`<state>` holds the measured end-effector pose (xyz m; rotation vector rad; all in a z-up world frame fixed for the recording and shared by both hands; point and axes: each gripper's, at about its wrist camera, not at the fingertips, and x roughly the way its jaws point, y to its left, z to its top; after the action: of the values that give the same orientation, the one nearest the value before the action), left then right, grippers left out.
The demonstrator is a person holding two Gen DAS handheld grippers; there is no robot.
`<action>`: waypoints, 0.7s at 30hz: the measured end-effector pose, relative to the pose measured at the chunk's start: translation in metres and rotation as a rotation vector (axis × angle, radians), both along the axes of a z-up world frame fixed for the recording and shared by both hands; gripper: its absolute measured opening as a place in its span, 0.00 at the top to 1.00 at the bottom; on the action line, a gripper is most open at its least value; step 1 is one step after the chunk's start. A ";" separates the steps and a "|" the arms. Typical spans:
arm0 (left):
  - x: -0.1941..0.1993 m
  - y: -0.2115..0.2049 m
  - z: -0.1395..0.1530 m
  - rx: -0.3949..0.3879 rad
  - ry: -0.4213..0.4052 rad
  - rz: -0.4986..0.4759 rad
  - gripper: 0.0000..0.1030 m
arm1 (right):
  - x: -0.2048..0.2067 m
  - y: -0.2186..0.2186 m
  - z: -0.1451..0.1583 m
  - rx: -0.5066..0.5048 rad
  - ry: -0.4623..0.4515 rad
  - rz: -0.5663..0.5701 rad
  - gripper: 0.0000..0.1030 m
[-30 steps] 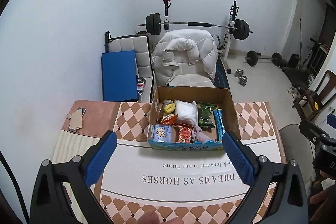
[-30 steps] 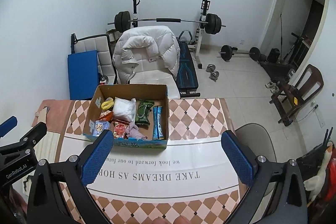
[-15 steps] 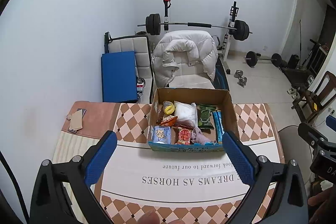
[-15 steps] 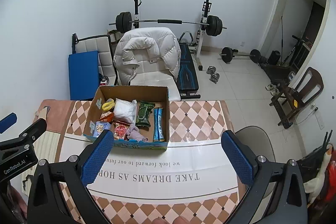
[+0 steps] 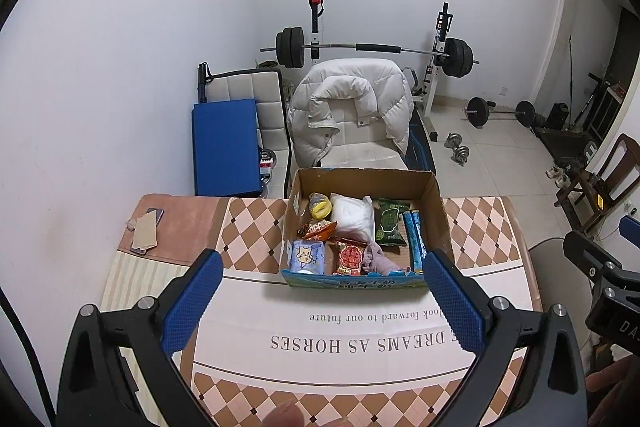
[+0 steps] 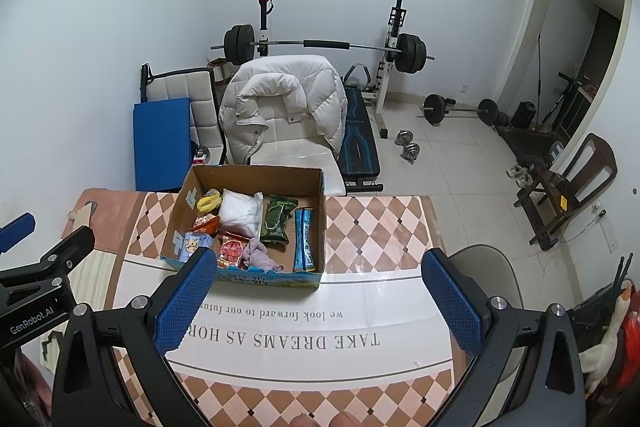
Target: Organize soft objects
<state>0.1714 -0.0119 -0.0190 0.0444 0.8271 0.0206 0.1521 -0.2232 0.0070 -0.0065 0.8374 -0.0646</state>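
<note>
An open cardboard box (image 5: 434, 195) (image 6: 188, 191) stands on the table past the printed white cloth. Inside lie a white soft bag (image 5: 352, 215) (image 6: 240, 213), a green packet (image 5: 390, 223) (image 6: 276, 219), a blue packet (image 5: 416, 237) (image 6: 304, 239), a purple cloth (image 5: 378, 261) (image 6: 260, 255), a red snack packet (image 5: 350, 257), a light blue pack (image 5: 306, 255) and a yellow item (image 5: 322, 207). My left gripper (image 5: 322, 301) is open and empty, held above the table short of the box. My right gripper (image 6: 318, 297) is open and empty, to the right of the box.
A phone and a card (image 5: 146, 231) lie at the table's far left. Behind the table stands a chair with a white jacket (image 5: 350, 107), a blue mat (image 5: 226, 147) and a barbell rack (image 5: 376, 47). A grey stool (image 6: 484, 267) stands at the table's right edge.
Both grippers have drifted slightly back and up, so the box sits a little lower in each view. Both stay open and empty.
</note>
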 end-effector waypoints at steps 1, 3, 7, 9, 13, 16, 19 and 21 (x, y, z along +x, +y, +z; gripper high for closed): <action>0.000 0.000 0.000 -0.001 -0.002 -0.001 0.00 | 0.000 0.001 0.001 -0.001 -0.002 0.002 0.00; 0.000 -0.001 0.001 -0.002 -0.001 -0.005 0.00 | -0.001 0.002 0.001 -0.001 -0.005 0.004 0.00; 0.000 -0.002 0.001 -0.003 0.006 -0.009 0.00 | -0.001 0.002 0.001 -0.003 -0.004 0.006 0.00; -0.001 -0.003 0.000 -0.001 0.006 -0.012 0.00 | 0.000 0.002 0.002 -0.008 -0.004 0.010 0.00; -0.002 -0.003 0.001 -0.002 0.005 -0.010 0.00 | 0.001 0.004 0.006 -0.010 -0.006 0.010 0.00; -0.003 -0.004 0.001 -0.004 0.002 -0.008 0.00 | 0.001 0.004 0.006 -0.010 -0.008 0.011 0.00; -0.003 -0.004 0.002 -0.003 0.000 -0.008 0.00 | 0.000 0.004 0.005 -0.010 -0.007 0.010 0.00; -0.003 -0.002 0.002 -0.003 -0.001 -0.007 0.00 | 0.000 0.004 0.005 -0.008 -0.007 0.009 0.00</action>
<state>0.1687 -0.0136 -0.0170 0.0447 0.8258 0.0132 0.1519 -0.2192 0.0121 -0.0180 0.8303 -0.0596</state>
